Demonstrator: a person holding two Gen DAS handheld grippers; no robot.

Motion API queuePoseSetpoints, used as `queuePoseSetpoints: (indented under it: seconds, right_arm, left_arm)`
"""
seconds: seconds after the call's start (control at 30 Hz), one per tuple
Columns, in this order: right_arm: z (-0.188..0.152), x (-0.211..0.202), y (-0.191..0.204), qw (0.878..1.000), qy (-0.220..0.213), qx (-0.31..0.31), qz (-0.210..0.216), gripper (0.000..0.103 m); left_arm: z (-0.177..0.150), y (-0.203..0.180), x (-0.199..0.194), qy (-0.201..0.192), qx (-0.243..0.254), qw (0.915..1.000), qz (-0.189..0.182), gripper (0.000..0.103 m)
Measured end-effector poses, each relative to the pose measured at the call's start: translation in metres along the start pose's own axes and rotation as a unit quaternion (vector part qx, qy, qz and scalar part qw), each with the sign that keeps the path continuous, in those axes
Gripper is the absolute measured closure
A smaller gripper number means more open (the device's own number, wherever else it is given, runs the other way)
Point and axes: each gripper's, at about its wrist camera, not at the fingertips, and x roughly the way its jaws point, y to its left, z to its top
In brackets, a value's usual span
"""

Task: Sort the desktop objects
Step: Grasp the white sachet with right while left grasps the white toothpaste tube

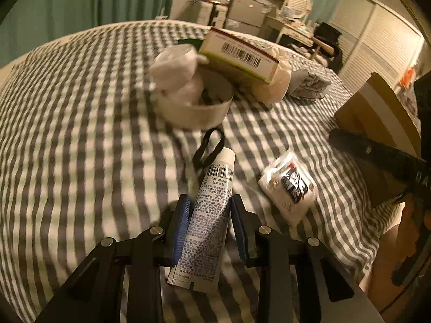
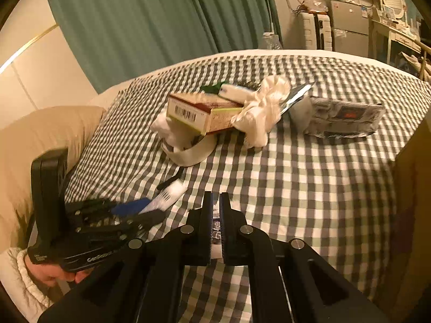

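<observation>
A gray and white checked cloth (image 1: pixel 80 134) covers the whole surface; it is soft and a bit wrinkled. Green curtains (image 2: pixel 150 21) hang behind it at 12 o'clock. In the right wrist view, white cabinets (image 2: pixel 347 24) stand in the room at 1 o'clock.

The left gripper (image 1: pixel 208 215) has blue ribbed pads (image 1: pixel 181 226). A white tube (image 1: pixel 208 215) with small print and a barcode lies between them, with its cap end toward 12 o'clock. The pads sit against the tube's sides, clamped on it. A black loop (image 1: pixel 210 146), like a hair tie, lies just past the tube's cap.

At 3 o'clock from the tube is a small white packet (image 1: pixel 289 185) with a dark picture on it. In the left wrist view it still lies on the cloth.

In the right wrist view, the right gripper (image 2: pixel 215 220) has its two fingers pressed together on a thin white packet with dark print.

At 12 o'clock sits a round white tub (image 1: pixel 199 107) with crinkly white plastic (image 1: pixel 175 67) inside. A cardboard box (image 1: pixel 239 53) with a barcode leans on it. A cream fabric bow (image 2: pixel 265 107) lies beside the box. A brown cardboard box (image 1: pixel 382 113) stands at 2 o'clock.
</observation>
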Motion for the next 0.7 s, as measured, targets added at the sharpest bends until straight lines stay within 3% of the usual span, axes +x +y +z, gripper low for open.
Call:
queuePoseSetpoints:
  seconds: [0.13,0.2,0.27,0.3,0.33,0.53,0.57,0.6,0.63,0.7]
  right_arm:
    - [-0.004,-0.003,0.001,1.000,0.012,-0.004,0.000,0.098]
    - [-0.007,0.008,0.003,0.999,0.041,-0.002,0.006,0.095]
    - [-0.014,0.018,0.004,0.998,0.057,-0.007,-0.015,0.067]
    - [-0.016,0.024,0.005,0.998,0.065,-0.012,-0.023,0.049]
    - [-0.019,0.029,0.005,0.997,0.071,-0.016,-0.027,0.047]
    - [-0.025,0.057,-0.003,0.994,0.105,0.002,-0.013,0.050]
    - [-0.024,0.058,-0.002,0.995,0.102,-0.003,-0.019,0.057]
    - [-0.024,0.057,-0.001,0.995,0.101,-0.006,-0.021,0.080]
    - [-0.022,0.056,-0.002,0.995,0.102,-0.008,-0.017,0.093]
    - [-0.023,0.053,0.000,0.995,0.097,-0.009,-0.009,0.096]
  left_arm:
    - [-0.011,-0.001,0.002,0.022,-0.006,0.9997,0.001,0.071]
    - [-0.012,-0.004,0.005,0.023,0.002,0.9997,0.010,0.070]
    - [-0.014,-0.007,0.005,0.022,0.003,0.9996,0.016,0.070]
    - [-0.014,-0.007,0.005,0.021,0.004,0.9996,0.017,0.070]
    - [-0.014,-0.007,0.004,0.020,0.003,0.9997,0.016,0.070]
    - [-0.020,-0.006,-0.003,0.014,-0.007,0.9997,0.019,0.074]
    - [-0.020,-0.005,-0.003,0.013,-0.010,0.9997,0.019,0.074]
    - [-0.021,-0.005,-0.004,0.012,-0.015,0.9997,0.017,0.074]
    - [-0.020,-0.002,-0.003,0.013,-0.019,0.9996,0.015,0.074]
    - [-0.019,0.001,-0.002,0.013,-0.025,0.9995,0.012,0.074]
